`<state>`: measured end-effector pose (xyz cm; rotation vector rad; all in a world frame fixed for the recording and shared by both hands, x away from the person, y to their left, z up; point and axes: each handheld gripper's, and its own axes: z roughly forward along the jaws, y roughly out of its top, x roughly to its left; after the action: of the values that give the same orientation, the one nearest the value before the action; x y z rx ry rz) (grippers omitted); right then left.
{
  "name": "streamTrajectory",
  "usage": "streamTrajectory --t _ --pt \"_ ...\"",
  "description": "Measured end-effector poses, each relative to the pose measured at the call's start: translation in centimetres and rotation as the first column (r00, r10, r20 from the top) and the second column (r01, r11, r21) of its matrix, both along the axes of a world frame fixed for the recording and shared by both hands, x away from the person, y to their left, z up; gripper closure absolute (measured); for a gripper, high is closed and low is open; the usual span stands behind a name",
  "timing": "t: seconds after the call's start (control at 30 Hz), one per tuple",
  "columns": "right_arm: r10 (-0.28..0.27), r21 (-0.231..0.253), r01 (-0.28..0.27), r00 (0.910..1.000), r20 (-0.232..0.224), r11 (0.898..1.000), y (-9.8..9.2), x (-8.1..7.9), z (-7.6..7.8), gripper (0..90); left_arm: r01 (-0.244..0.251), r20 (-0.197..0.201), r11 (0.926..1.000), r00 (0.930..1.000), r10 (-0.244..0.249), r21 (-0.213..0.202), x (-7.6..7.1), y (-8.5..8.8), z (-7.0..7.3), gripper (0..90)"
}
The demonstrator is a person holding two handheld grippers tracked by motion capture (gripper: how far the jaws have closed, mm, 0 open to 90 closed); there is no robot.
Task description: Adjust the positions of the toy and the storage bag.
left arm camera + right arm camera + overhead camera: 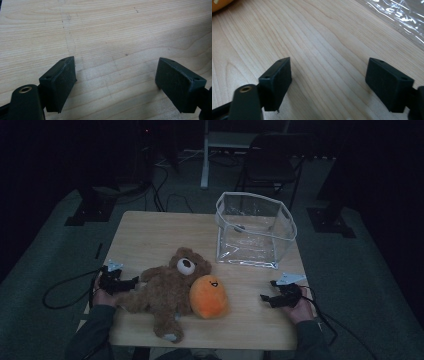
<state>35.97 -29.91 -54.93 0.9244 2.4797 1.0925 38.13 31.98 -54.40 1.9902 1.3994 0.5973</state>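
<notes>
With both the left gripper [131, 281] and right gripper [268, 291] gaping wide and empty, the teddy bear [167, 290] lies beside the orange plush [209, 296], near the clear bag [253, 231], apparently awaiting a first grasp.

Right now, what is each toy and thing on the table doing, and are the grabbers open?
Teddy bear: lying flat on the table, not held.
Orange plush: lying against the bear's side, not held.
Clear bag: standing upright, top open; whether anything is inside, can't tell.
Left gripper: open, nothing between the jaws.
Right gripper: open, nothing between the jaws.
</notes>
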Motion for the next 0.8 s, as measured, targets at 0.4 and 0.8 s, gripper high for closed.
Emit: streamTrajectory --t 0.4,0.8 --pt "-0.044 0.003 0.044 0.9990 0.001 0.999 -0.3 -0.6 0.0 22.7 0.000 -0.001 1.0000 1.0000 0.000 0.000 0.3 -0.2 0.0 16.7" --pt "-0.056 0.010 0.056 0.9984 0.004 0.998 -0.2 -1.3 0.0 28.4 0.008 0.000 1.0000 1.0000 -0.008 0.000 0.3 -0.2 0.0 17.2"
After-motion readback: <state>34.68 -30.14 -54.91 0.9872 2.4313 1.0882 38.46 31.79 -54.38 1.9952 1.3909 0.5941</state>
